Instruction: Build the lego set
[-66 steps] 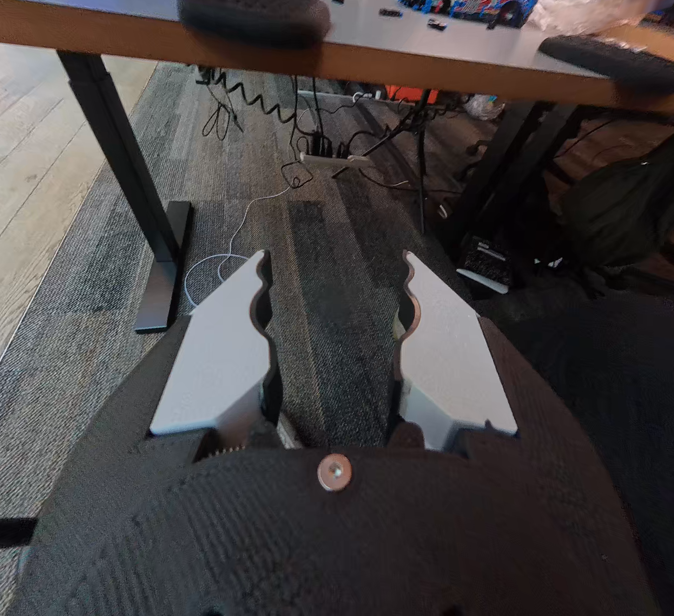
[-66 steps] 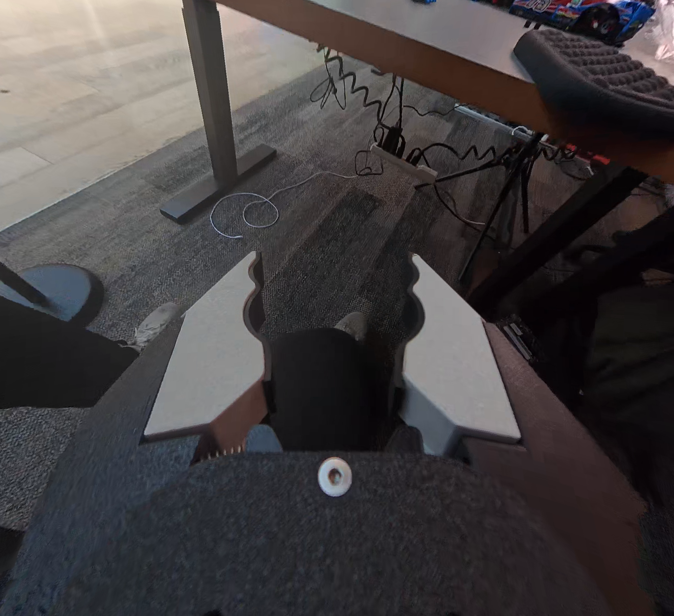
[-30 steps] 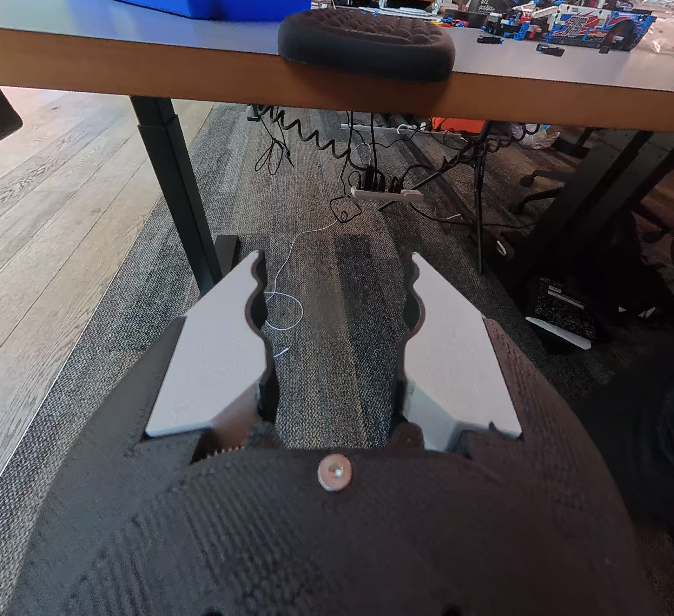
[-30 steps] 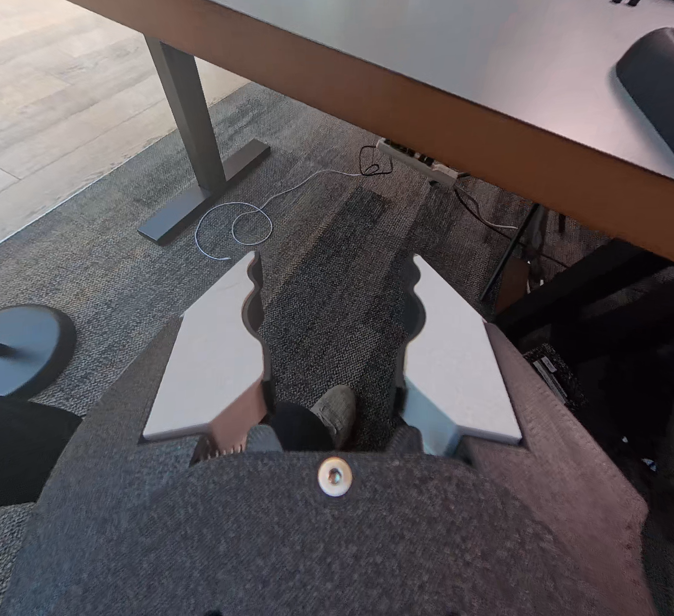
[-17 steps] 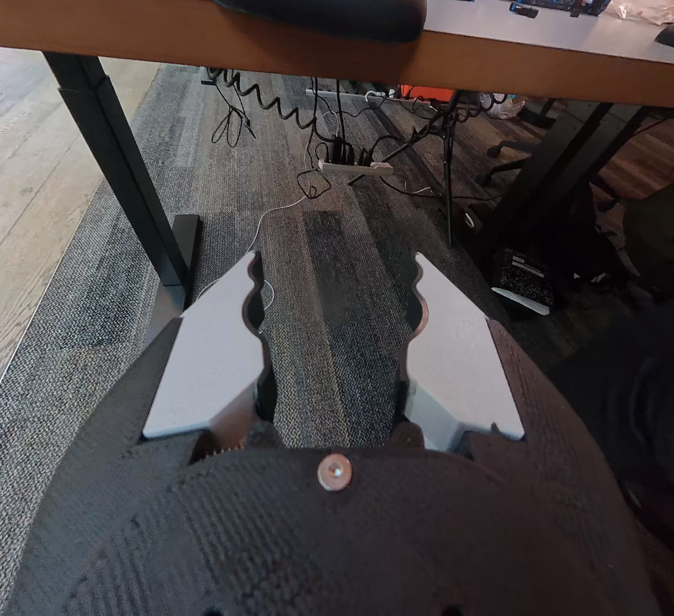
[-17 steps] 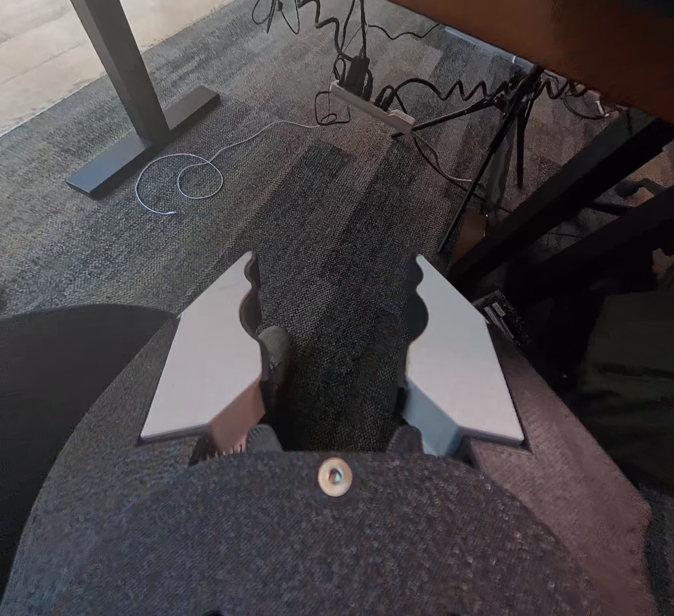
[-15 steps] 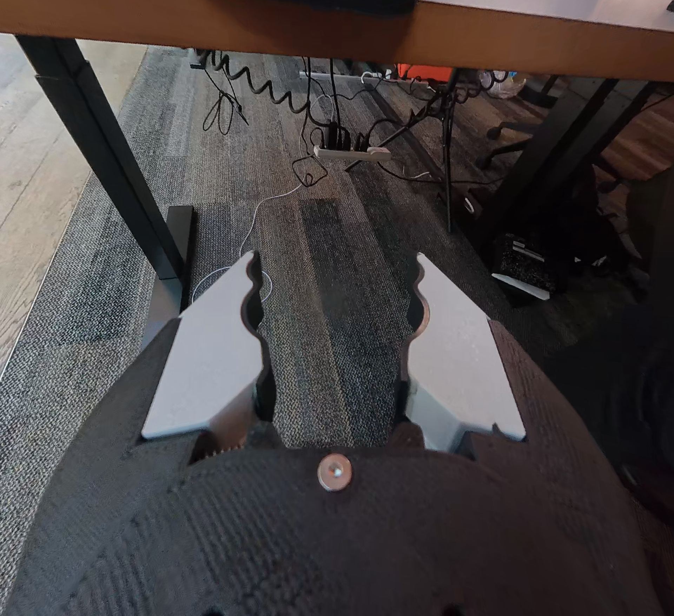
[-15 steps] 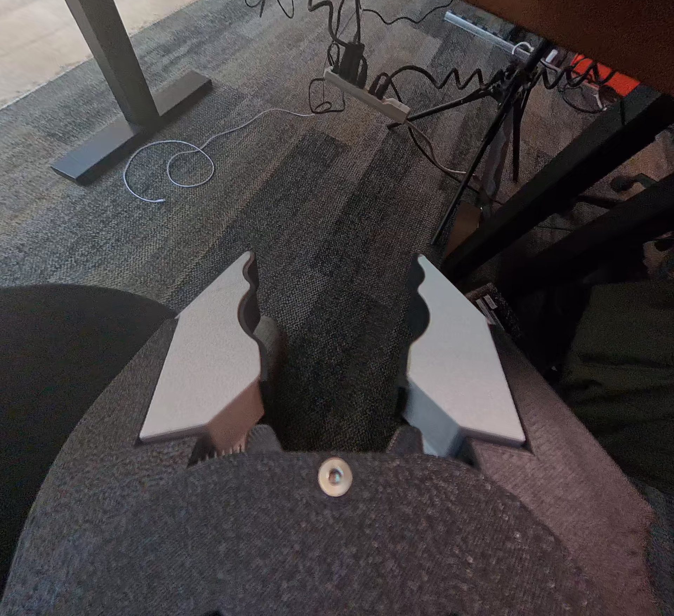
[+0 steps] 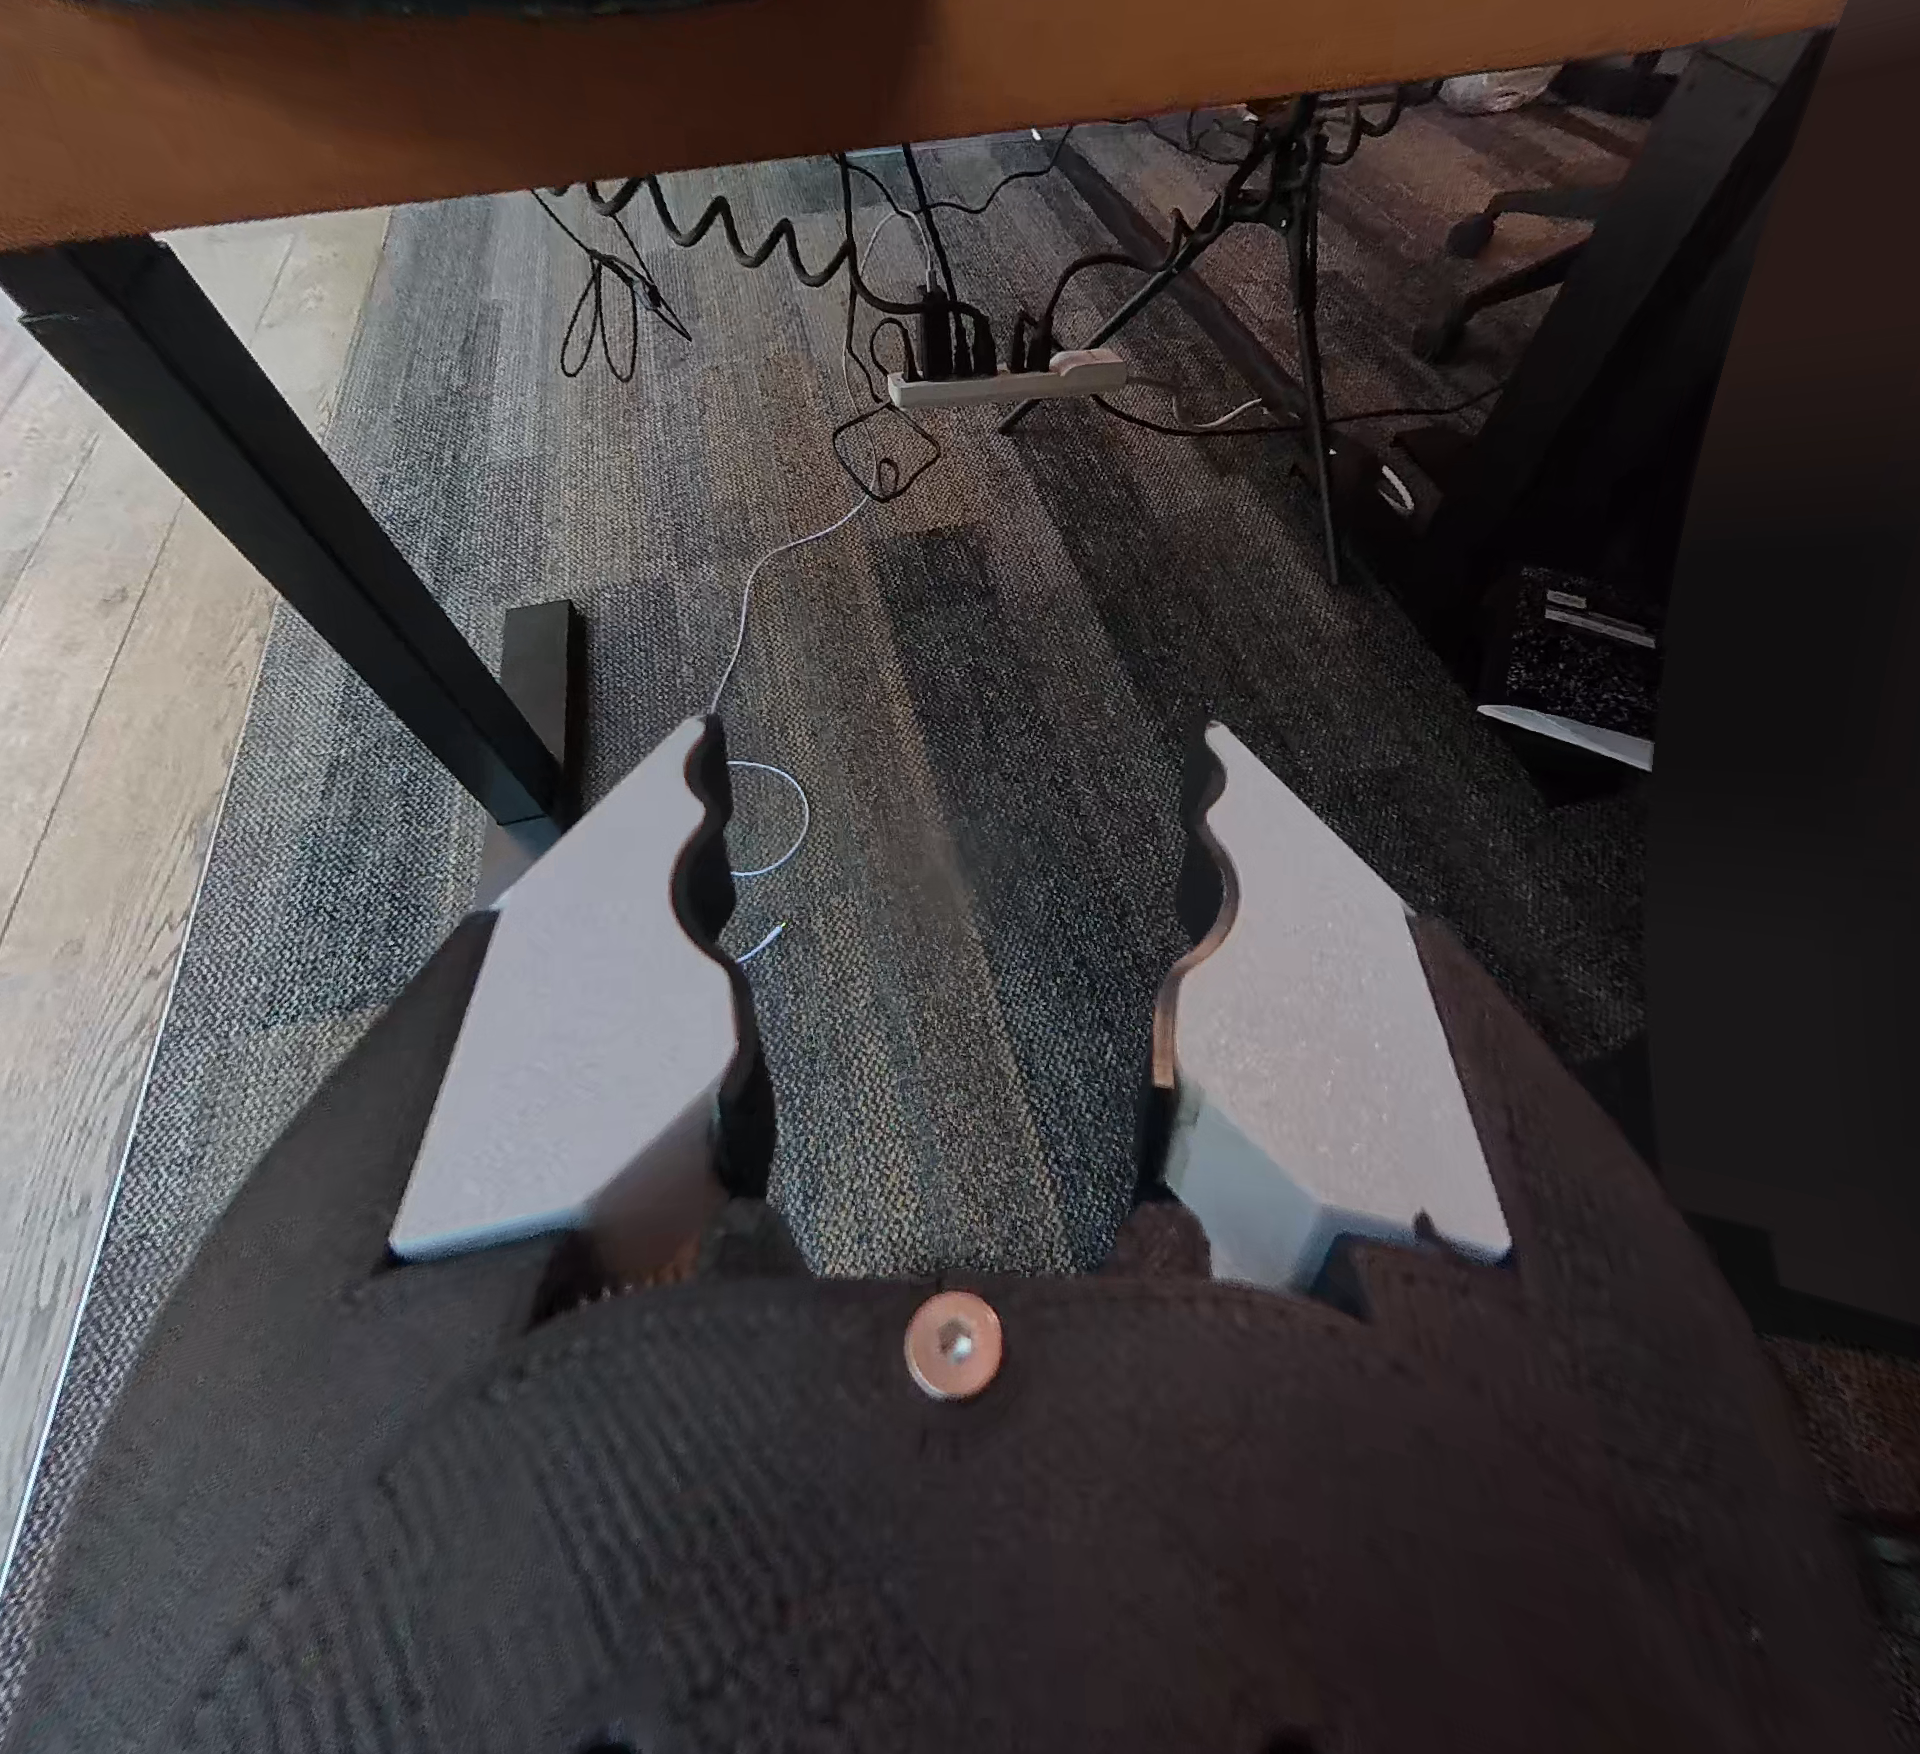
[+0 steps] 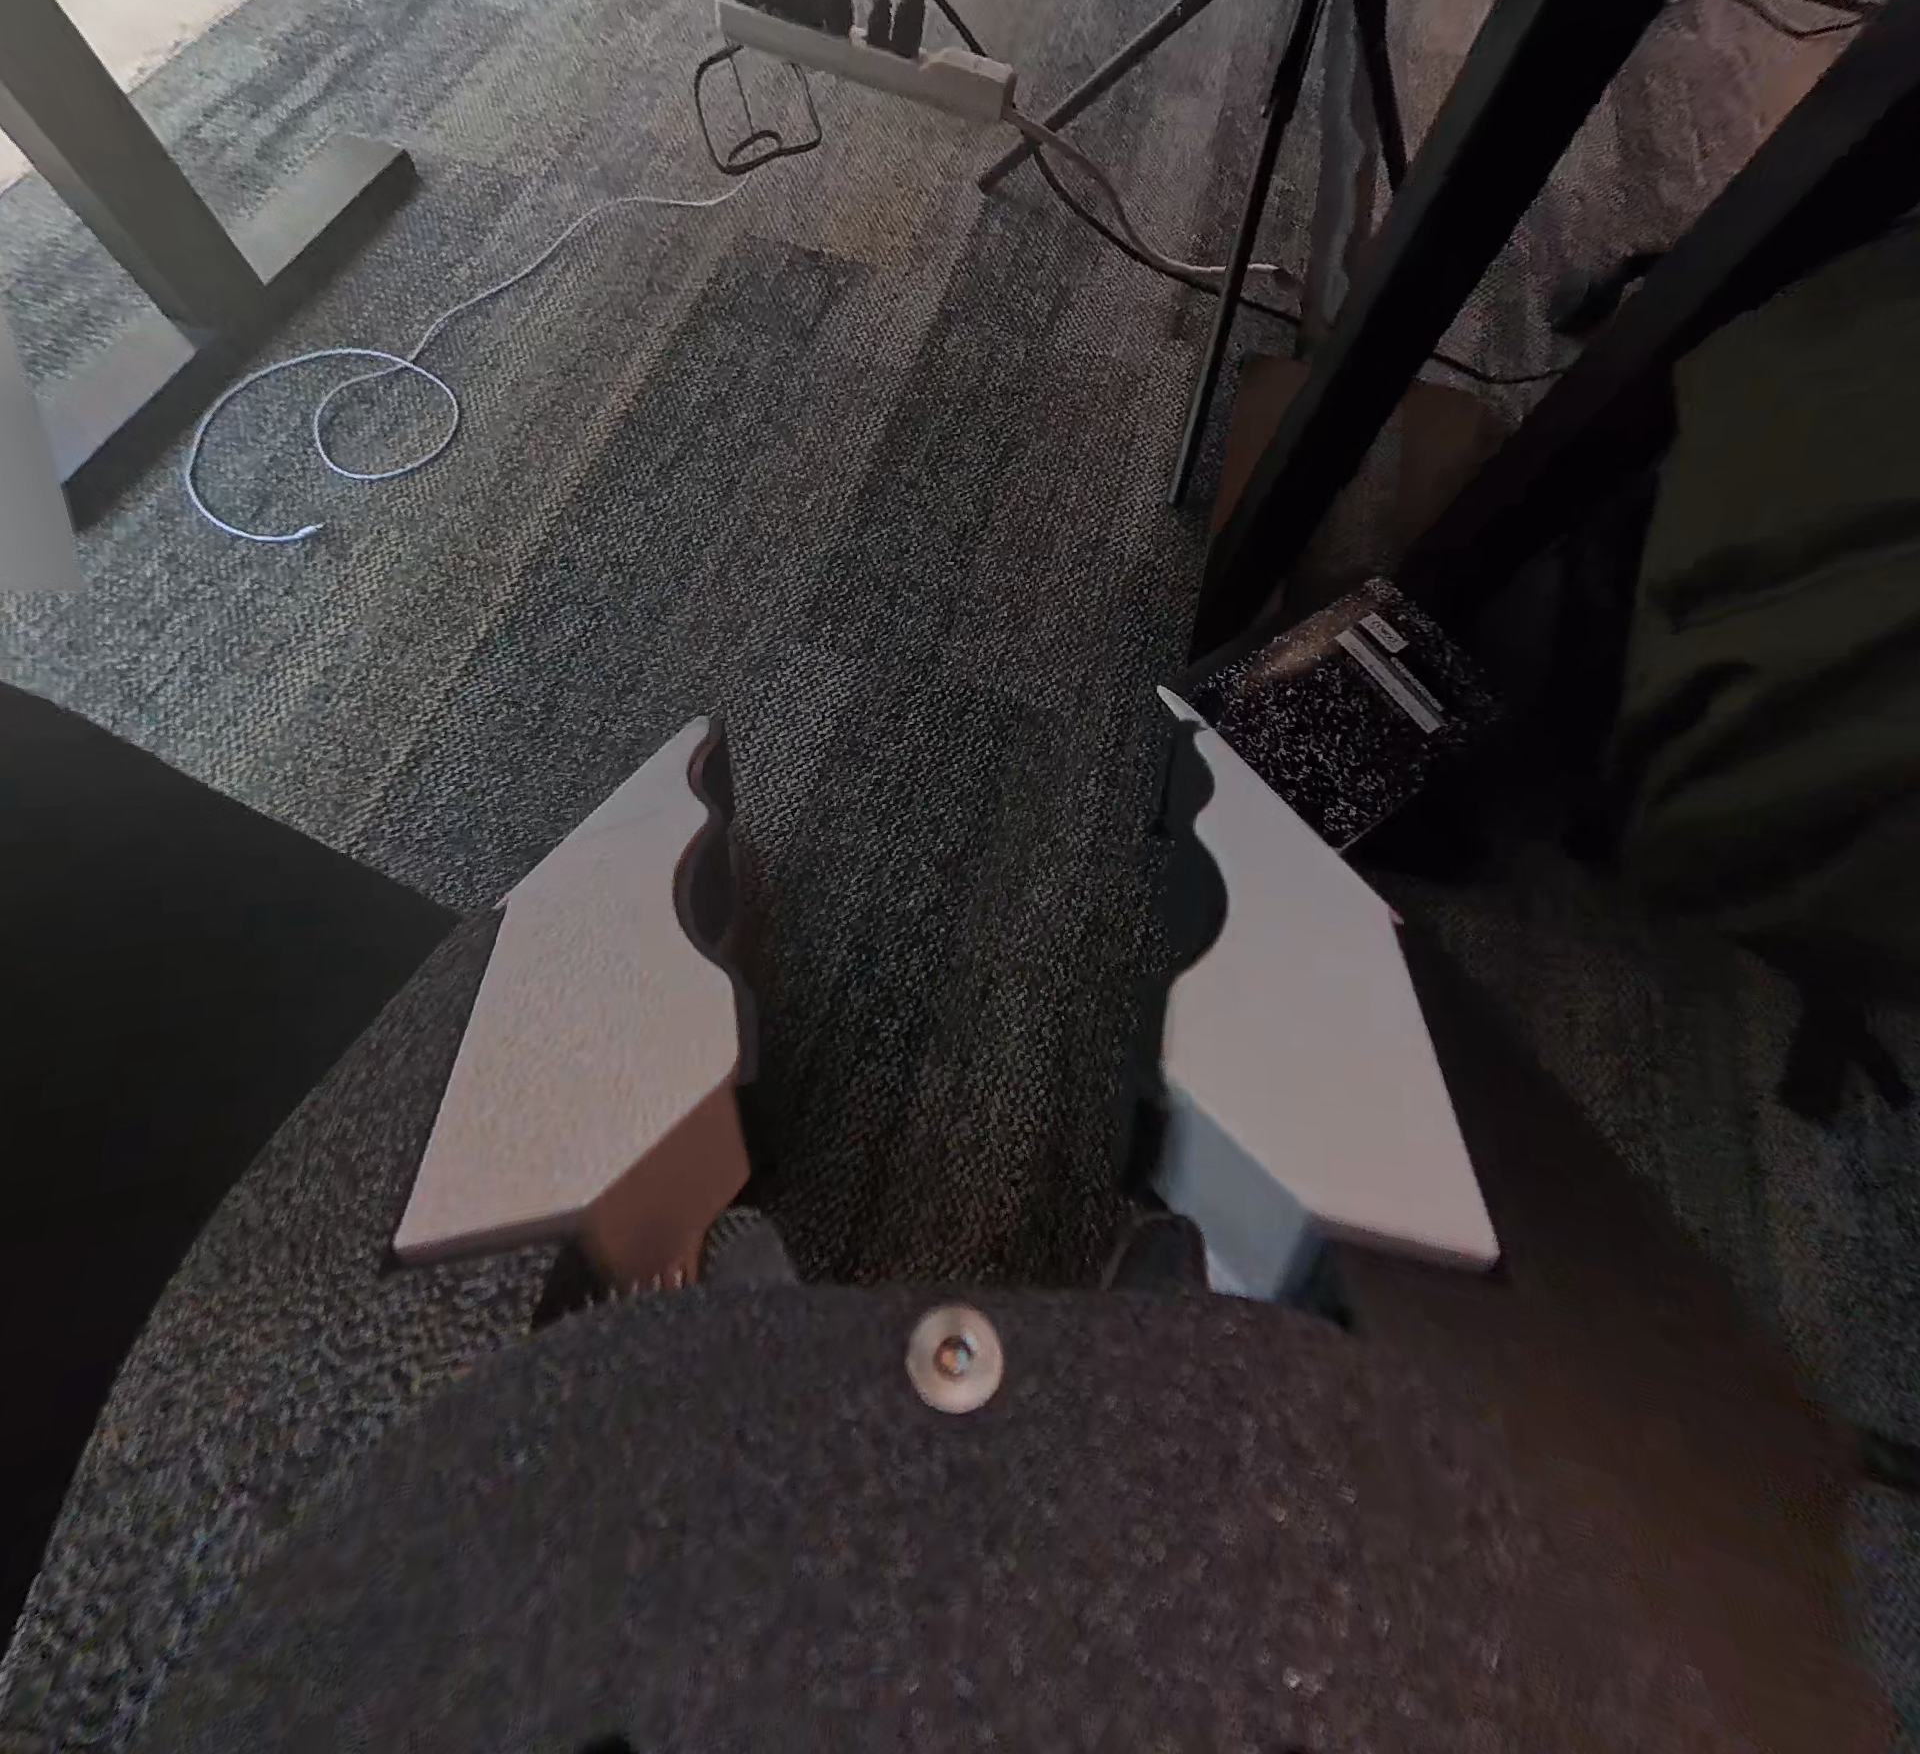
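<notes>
Your left gripper [image 9: 956, 748] and right gripper [image 10: 940, 738] both hang below the table edge [image 9: 1247, 21] with jaws spread wide, nothing between them but grey carpet [image 9: 956, 873]. Past your right fingers lies a speckled notebook [image 10: 1351, 728]; a coiled white cable [image 10: 332, 426] sits left. Farther on, a white power strip [image 9: 1003, 382] lies among black cords. No lego set shows in either view

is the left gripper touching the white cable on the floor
Apart. In the left wrist view the left gripper is open and empty, held above the carpet; the white cable lies on the carpet beyond its fingertips.
</notes>
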Demonstrator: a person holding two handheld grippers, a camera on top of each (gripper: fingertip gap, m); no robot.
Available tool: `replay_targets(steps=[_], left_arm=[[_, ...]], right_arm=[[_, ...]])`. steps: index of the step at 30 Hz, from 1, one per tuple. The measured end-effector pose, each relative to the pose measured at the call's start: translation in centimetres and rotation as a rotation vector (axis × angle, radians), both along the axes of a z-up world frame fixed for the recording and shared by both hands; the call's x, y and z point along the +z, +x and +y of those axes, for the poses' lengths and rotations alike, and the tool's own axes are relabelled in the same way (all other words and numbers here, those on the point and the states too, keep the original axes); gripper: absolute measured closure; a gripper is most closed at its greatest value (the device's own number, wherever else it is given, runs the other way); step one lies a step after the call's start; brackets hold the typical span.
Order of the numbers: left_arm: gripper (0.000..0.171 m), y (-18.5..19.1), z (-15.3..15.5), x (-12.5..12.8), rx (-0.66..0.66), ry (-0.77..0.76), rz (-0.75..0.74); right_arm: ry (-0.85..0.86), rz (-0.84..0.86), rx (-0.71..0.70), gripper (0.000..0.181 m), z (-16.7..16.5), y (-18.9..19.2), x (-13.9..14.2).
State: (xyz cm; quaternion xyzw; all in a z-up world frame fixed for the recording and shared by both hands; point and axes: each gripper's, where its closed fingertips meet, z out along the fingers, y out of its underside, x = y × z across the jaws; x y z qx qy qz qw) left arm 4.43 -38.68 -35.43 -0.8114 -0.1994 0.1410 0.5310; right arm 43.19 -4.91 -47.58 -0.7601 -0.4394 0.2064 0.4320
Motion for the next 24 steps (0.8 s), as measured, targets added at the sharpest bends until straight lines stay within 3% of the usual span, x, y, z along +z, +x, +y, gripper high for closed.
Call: replay_targets(steps=[2, 6, 9, 14, 24], left_arm=[[0.084, -0.7, -0.1, -0.1, 0.034, -0.017, 0.017], [0.078, -2.2, -1.2, -2.7, 0.145, -0.163, -0.024], [0.081, -2.0, -0.1, -2.2, 0.152, -0.13, -0.021], [0.098, 2.0, 4.6, 1.6, -0.008, -0.053, 0.194], [0.105, 11.7, 14.7, 8.5, -0.365, 0.177, 0.286]], right_arm=[[0.01, 0.005, -0.024, 0.095, 0.7, 1.1, -0.5], [0.008, -0.006, -0.073, 0.086, 1.3, 3.1, -1.9], [-0.019, 0.005, -0.108, 0.084, 1.3, 4.5, -2.8], [-0.019, -0.001, -0.104, 0.086, 0.6, 6.6, -2.7], [0.072, -0.04, -0.172, 0.092, -0.4, 13.9, 4.8]])
